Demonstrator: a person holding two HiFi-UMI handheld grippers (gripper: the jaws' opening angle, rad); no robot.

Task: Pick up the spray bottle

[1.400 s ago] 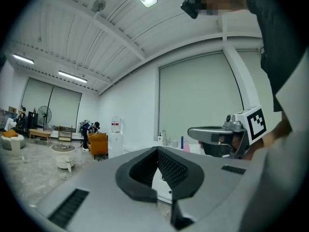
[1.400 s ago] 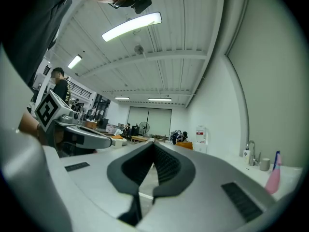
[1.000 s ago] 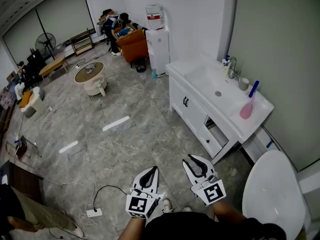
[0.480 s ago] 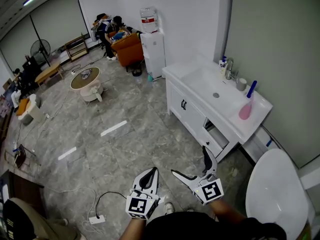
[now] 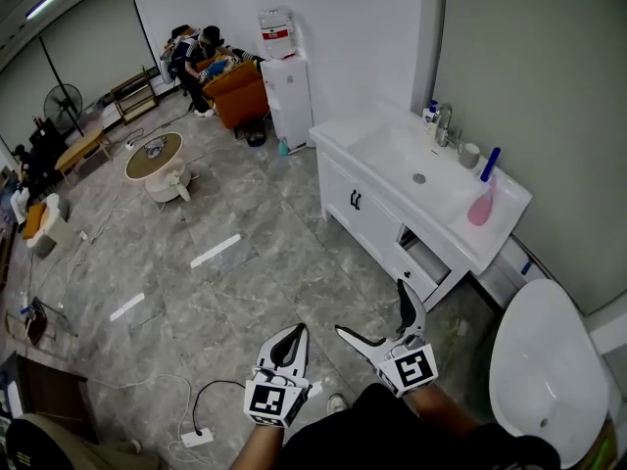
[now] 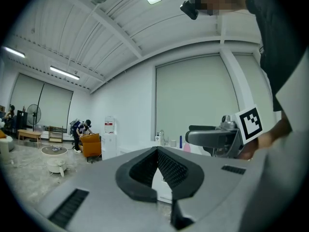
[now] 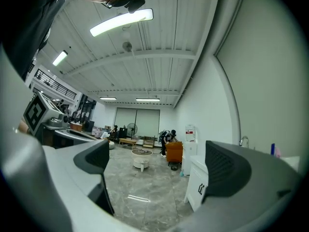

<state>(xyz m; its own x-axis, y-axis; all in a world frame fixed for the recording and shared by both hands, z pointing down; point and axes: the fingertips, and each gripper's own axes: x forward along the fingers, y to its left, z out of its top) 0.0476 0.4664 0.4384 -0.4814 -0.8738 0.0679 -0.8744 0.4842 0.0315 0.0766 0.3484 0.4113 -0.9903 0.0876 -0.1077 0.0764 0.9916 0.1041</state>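
The spray bottle is pink with a blue head and stands on the right end of the white vanity top, near the wall. Both grippers hang low in the head view, over the floor and well short of the vanity. My left gripper is shut with nothing in it. My right gripper has its jaws opening wide, with nothing between them. In the left gripper view the bottle shows small and far beyond the shut jaws. Its blue head peeks over the right jaw in the right gripper view.
A cup and a faucet stand by the sink basin. A white toilet is at the right. A vanity drawer stands ajar. A water dispenser, a round table and a floor power strip lie further off.
My right gripper's jaws have gone from shut to wide open. Both grippers have drifted a little across the floor, and the vanity now sits further left in the head view.
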